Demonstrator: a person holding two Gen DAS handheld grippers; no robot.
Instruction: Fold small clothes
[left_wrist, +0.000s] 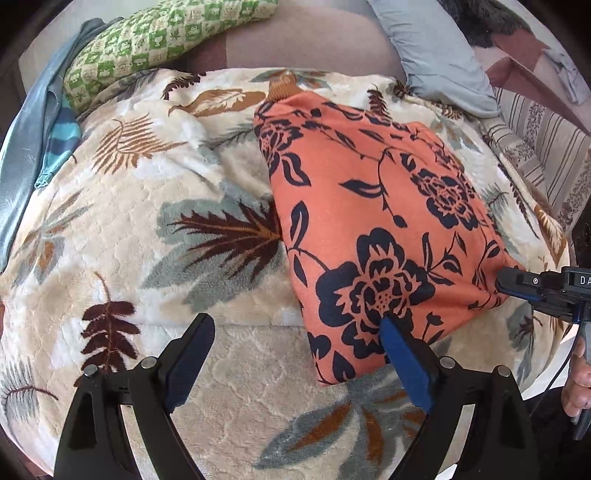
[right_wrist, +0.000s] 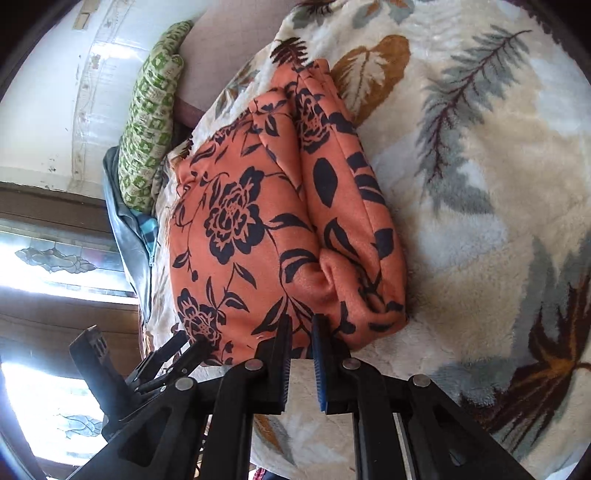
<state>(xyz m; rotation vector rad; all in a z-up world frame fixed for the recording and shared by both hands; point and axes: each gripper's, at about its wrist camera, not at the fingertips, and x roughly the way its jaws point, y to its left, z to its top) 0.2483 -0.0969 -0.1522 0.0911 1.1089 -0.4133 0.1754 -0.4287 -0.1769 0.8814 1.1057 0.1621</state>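
- Blue garments (left_wrist: 26, 140) lie bunched at the bed's far left edge, beside a green checked pillow (left_wrist: 159, 33).
- Leaf-patterned fleece blanket (left_wrist: 122, 206) covers the bed.
- Left claw (left_wrist: 295, 332) hangs open over the near edge, fingers wide apart; its right finger (left_wrist: 397, 339) touches the near hem of the garment.
- Folded orange floral garment (left_wrist: 369, 206) rests on the blanket right of the bed's middle, its layers stacked in the right wrist view (right_wrist: 258, 229).
- Right claw (right_wrist: 300, 328) sits at the garment's right corner, fingers narrowly apart; whether cloth is pinched cannot be told.
- Grey pillow (left_wrist: 436, 48) lies at the far right corner.
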